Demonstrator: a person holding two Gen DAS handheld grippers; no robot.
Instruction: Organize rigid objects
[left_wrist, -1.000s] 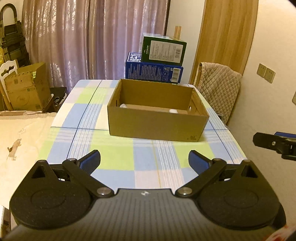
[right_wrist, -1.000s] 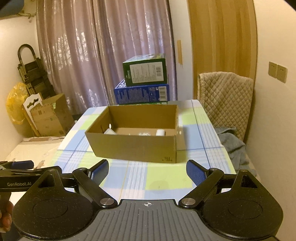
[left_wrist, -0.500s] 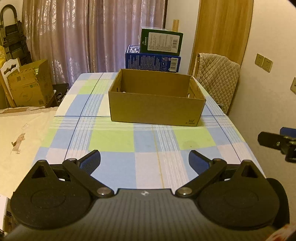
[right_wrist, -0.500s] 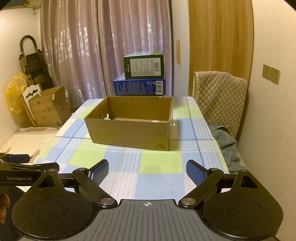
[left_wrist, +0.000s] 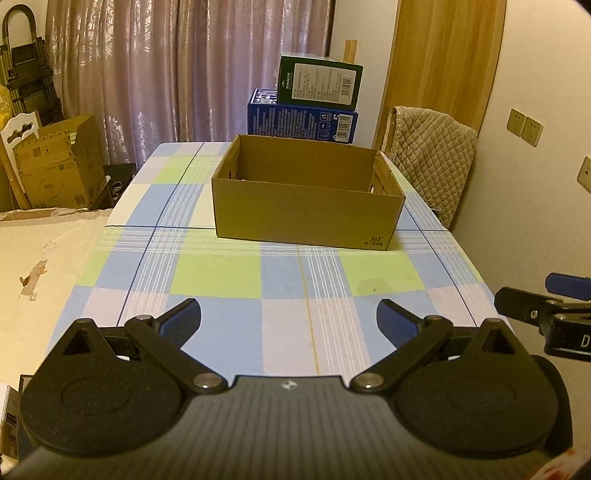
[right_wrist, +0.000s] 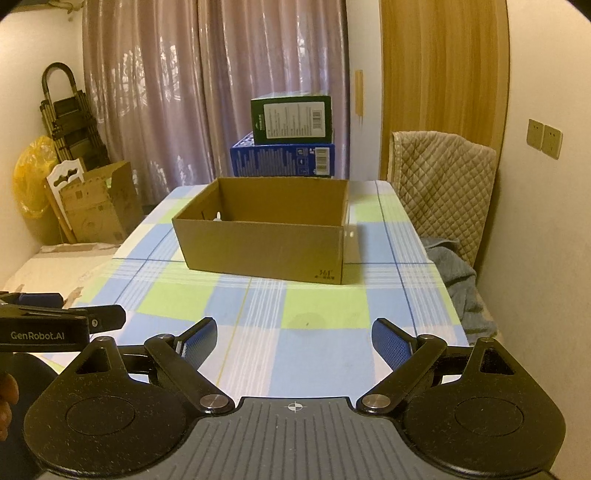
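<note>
An open brown cardboard box (left_wrist: 306, 210) (right_wrist: 262, 247) stands in the middle of the checked table (left_wrist: 221, 269) (right_wrist: 325, 314). Its near wall hides the inside; only a small white thing (right_wrist: 218, 217) peeks over the rim in the right wrist view. My left gripper (left_wrist: 288, 321) is open above the table's near end with nothing between its fingers. My right gripper (right_wrist: 293, 338) is open too, empty, well short of the box. The right gripper's fingers (left_wrist: 532, 310) show at the right edge of the left wrist view.
A green box (left_wrist: 319, 83) sits on a blue box (left_wrist: 303, 120) behind the table's far end. A chair with a quilted cover (left_wrist: 428, 155) stands at the right side, grey cloth (right_wrist: 458, 273) below it. Cardboard cartons (left_wrist: 55, 162) and a folded ladder (right_wrist: 70, 114) are at the left.
Both grippers drew back from the box and sank a little; the box looks farther and its inside has dropped out of view. Both stayed open.
</note>
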